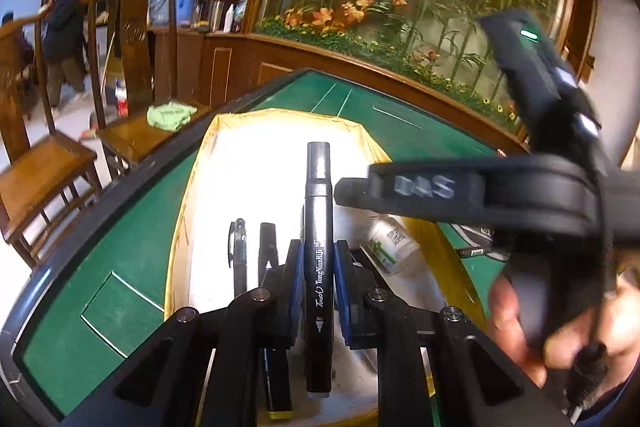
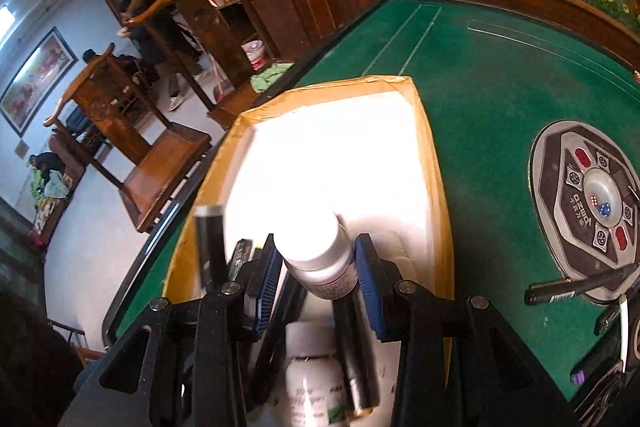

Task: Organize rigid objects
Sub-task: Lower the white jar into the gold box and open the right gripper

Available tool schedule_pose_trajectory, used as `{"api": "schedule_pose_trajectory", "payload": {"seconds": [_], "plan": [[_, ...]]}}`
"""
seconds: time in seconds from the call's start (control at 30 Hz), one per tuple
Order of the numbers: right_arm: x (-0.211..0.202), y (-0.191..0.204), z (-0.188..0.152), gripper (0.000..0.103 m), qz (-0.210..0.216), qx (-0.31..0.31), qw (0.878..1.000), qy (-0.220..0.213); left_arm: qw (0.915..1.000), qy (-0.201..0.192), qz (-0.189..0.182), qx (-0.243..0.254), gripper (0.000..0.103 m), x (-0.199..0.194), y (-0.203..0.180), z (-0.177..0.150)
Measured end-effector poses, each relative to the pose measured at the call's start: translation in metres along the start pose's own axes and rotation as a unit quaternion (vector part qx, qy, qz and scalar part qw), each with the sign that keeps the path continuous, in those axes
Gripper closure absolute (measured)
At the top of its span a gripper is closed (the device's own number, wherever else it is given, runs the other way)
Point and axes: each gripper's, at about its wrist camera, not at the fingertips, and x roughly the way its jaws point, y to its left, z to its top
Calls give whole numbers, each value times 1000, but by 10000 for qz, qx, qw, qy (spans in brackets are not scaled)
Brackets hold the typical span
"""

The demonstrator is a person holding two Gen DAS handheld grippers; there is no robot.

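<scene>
My left gripper (image 1: 319,259) is shut on a black marker (image 1: 318,227) that points away over a cardboard tray (image 1: 188,195) with a white floor. A black pen (image 1: 239,255) and another black marker (image 1: 267,251) lie in the tray below. My right gripper (image 2: 318,259) is shut on a white bottle (image 2: 320,255), cap forward, above the same tray (image 2: 434,167). Under it lie a second white bottle (image 2: 314,379) and a dark marker (image 2: 356,347). In the left wrist view one right finger (image 1: 420,187) crosses above a green-labelled bottle (image 1: 394,243).
The tray sits on a green felt game table (image 2: 480,67) with a round control console (image 2: 588,211) at the right. A black pen (image 2: 576,285) lies beside the console. Wooden chairs (image 1: 44,179) stand off the left edge, one bearing a green cloth (image 1: 170,115). People stand far back.
</scene>
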Motion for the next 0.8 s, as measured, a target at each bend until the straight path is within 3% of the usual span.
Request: {"api": "schedule_pose_trajectory", "payload": {"seconds": [0.4,0.43,0.53,0.57,0.8], "plan": [[11,-3,21,61,292,-4,9996,50,9995,236,-174,96,88,3,-1,-3],[10,-3,22,59,345,13,9994,25,9995,257,-156,98,84,4,-1,-2],[-2,-3,24,56,469,5,9989,-80,9996,275,39,71,50,6,-2,-2],[-8,-4,22,56,520,-17,9985,-142,9997,233,100,73,45,5,-1,-2],[-94,-47,-24,52,852,-205,9935,-721,9994,-106,321,84,41,-7,-3,-4]]}}
